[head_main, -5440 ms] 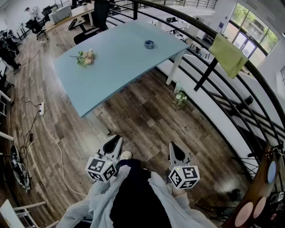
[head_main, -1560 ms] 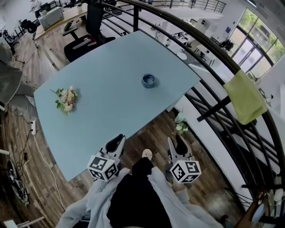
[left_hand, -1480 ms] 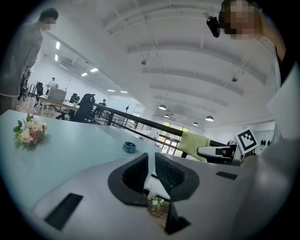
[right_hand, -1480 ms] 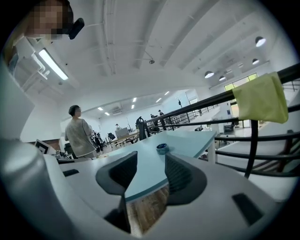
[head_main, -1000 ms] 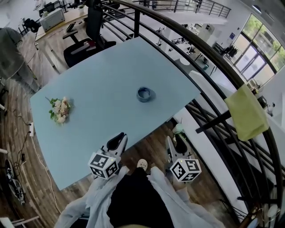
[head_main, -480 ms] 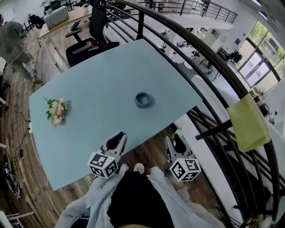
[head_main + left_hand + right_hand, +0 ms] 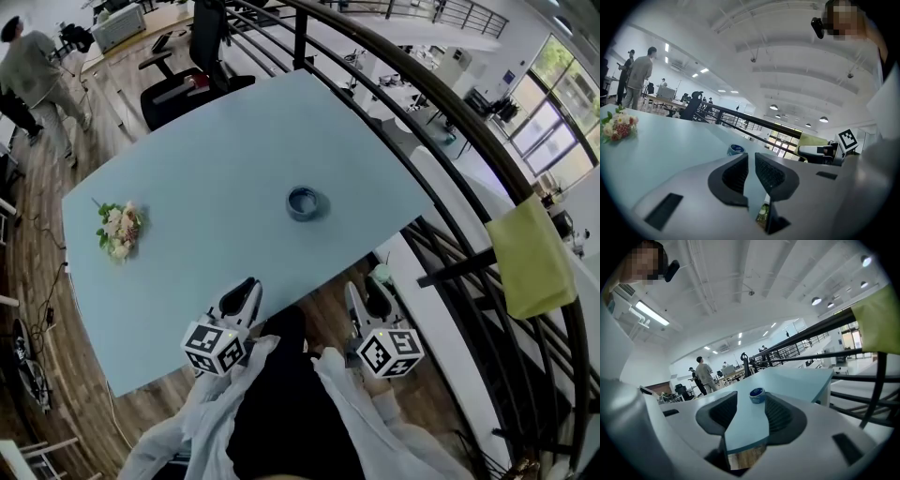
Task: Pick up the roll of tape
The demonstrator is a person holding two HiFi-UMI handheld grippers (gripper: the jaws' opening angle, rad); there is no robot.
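The roll of tape (image 7: 305,202), blue with a dark ring, lies flat on the pale blue table (image 7: 206,159), right of its middle. My left gripper (image 7: 240,294) reaches just over the table's near edge. Its jaws stand close together with a thin slit and nothing in it. My right gripper (image 7: 366,296) hangs beside it, off the table edge above the wood floor, open and empty. In the left gripper view the tape (image 7: 736,149) sits far ahead, left of the left gripper (image 7: 751,155). In the right gripper view the tape (image 7: 757,395) shows far off beyond the right gripper (image 7: 751,395).
A small bunch of flowers (image 7: 115,228) lies at the table's left end. A black railing (image 7: 450,122) runs along the right with a yellow-green cloth (image 7: 530,246) over it. An office chair (image 7: 192,75) stands behind the table, and a person (image 7: 37,70) walks at far left.
The table and tape have come much closer in the head view. Both grippers now sit at the table's near edge. A person has walked into view at the far left.
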